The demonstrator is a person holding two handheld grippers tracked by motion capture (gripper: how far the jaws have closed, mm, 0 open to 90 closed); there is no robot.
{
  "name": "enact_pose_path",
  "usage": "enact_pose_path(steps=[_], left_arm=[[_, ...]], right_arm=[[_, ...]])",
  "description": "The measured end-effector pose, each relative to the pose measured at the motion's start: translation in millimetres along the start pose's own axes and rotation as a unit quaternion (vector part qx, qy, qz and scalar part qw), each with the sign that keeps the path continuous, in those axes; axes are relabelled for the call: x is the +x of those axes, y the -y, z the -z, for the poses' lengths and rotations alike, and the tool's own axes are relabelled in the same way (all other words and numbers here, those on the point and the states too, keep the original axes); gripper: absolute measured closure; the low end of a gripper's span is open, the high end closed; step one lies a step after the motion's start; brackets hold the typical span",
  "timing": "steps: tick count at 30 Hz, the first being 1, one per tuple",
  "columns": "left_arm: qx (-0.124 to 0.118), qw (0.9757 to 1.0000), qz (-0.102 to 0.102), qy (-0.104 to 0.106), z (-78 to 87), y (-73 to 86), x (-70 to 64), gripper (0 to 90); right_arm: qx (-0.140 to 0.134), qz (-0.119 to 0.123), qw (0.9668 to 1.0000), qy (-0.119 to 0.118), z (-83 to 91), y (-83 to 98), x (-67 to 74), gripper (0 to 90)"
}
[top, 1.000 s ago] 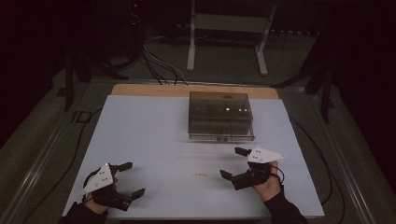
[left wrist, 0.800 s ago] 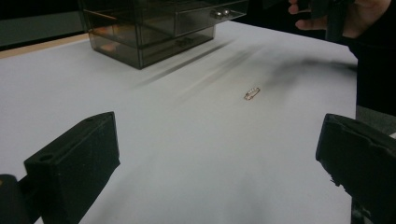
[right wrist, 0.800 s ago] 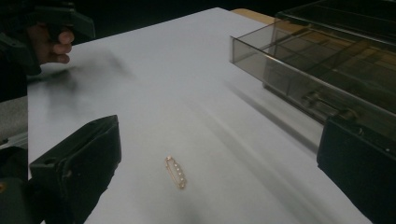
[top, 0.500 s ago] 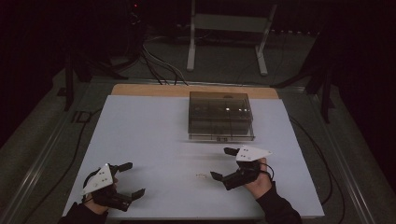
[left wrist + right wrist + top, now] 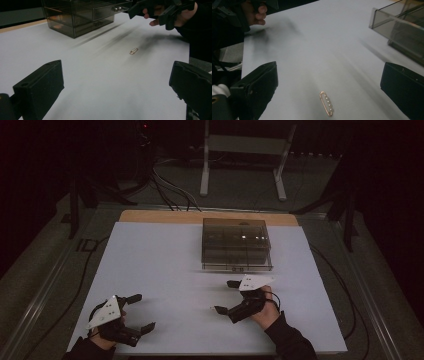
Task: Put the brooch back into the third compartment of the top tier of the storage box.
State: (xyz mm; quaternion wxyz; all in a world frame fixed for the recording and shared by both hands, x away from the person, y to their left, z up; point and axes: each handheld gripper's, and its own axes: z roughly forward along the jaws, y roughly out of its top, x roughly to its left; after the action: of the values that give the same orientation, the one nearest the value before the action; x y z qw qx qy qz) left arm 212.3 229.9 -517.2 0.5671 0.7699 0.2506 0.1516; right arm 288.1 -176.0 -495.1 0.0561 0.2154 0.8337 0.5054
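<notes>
A small gold safety pin with pale beads [image 5: 327, 103] lies flat on the white table, low between my right gripper's [image 5: 330, 75] wide-open jaws. From the left gripper view the pin [image 5: 133, 51] rests further out, beyond my open left gripper [image 5: 115, 95] and under the right gripper [image 5: 160, 10]. In the high view the right gripper [image 5: 223, 296] hovers open in front of a smoky clear drawer box [image 5: 236, 245]. The left gripper [image 5: 144, 312] stays open at the near left. Neither holds anything.
The drawer box [image 5: 82, 15] stands at the table's far middle with its drawers closed; its corner [image 5: 402, 27] shows in the right gripper view. Cables run off both table sides. A white stand [image 5: 242, 150] sits on the floor beyond.
My right gripper has slid left and a little towards the person, coming over the pin. The left gripper has stayed put, open.
</notes>
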Motion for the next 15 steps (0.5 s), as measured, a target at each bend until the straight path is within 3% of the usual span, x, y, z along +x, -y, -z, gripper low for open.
enact_pose_path(steps=[15], left_arm=[[-0.002,1.0000,-0.001,0.002,0.5,-0.6,-0.2,0.5]], right_arm=[[0.038,-0.007,0.9991,-0.016,-22.2,4.8,-7.3,8.7]])
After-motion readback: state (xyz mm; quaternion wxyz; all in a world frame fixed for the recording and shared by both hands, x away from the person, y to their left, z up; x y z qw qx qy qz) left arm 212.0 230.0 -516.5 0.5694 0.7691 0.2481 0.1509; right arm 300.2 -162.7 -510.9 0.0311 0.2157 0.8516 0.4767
